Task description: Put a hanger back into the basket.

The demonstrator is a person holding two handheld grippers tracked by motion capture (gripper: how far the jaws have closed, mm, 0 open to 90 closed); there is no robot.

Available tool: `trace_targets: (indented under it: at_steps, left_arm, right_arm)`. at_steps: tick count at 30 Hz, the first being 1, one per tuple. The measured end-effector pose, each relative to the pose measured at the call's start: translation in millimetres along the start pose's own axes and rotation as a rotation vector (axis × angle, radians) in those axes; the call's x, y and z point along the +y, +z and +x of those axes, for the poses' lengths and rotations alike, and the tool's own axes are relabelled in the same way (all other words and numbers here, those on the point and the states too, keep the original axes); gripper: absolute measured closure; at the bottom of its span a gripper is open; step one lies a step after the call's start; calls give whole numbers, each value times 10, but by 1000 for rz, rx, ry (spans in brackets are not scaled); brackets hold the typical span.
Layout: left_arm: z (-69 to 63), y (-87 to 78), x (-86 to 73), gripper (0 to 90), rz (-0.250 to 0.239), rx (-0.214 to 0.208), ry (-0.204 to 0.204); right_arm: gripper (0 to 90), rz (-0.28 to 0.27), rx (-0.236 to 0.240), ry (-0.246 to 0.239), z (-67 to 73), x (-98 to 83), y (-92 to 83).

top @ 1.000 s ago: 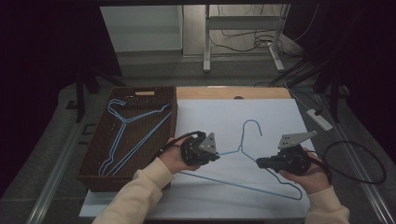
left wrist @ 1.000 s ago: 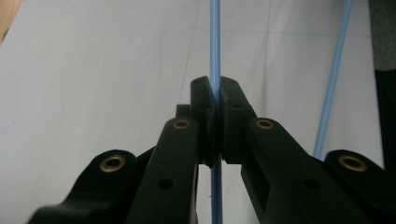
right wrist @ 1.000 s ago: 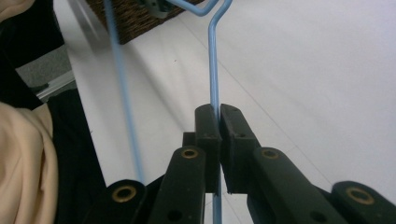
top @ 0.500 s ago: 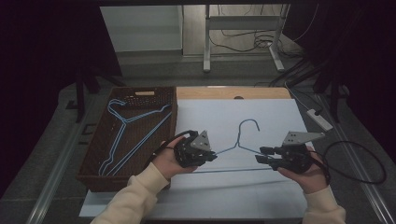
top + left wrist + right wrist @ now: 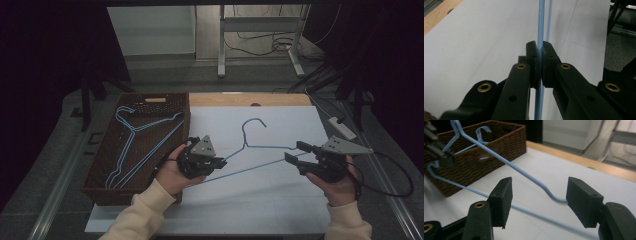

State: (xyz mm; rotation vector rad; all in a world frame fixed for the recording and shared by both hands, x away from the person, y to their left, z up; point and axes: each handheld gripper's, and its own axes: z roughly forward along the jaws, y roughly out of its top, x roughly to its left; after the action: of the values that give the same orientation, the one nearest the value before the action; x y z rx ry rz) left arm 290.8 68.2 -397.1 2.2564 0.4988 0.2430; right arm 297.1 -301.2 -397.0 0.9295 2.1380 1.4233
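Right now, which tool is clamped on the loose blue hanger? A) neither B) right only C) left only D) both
C: in the left gripper view the left tool is shut on the blue hanger wire, while in the right gripper view the right tool has just been opening, its pads standing apart with the wire between them unpressed.

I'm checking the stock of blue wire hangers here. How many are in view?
3, maybe more. One hanger is over the white table, clamped by the left gripper. At least two hangers lie overlapping in the wicker basket; others could be hidden among them.
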Motion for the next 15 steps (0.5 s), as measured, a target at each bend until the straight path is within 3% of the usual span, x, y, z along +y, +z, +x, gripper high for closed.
trace_targets:
  at_steps: [3, 5, 11, 15]
  left_arm:
    - [7, 12, 1, 865, -9, -16, -35]
    - [1, 39, 8, 865, -2, -10, -35]
    - [14, 21, 18, 865, -26, -10, -63]
    - [56, -44, 31, 864, -46, 16, -98]
  right_arm:
    - [380, -21, -33, 7, -35, 5, -51]
    - [379, -29, -47, 16, -65, 6, -85]
    - [379, -24, -66, 33, -139, -44, -114]
    - [379, -24, -69, 47, -171, -73, -106]
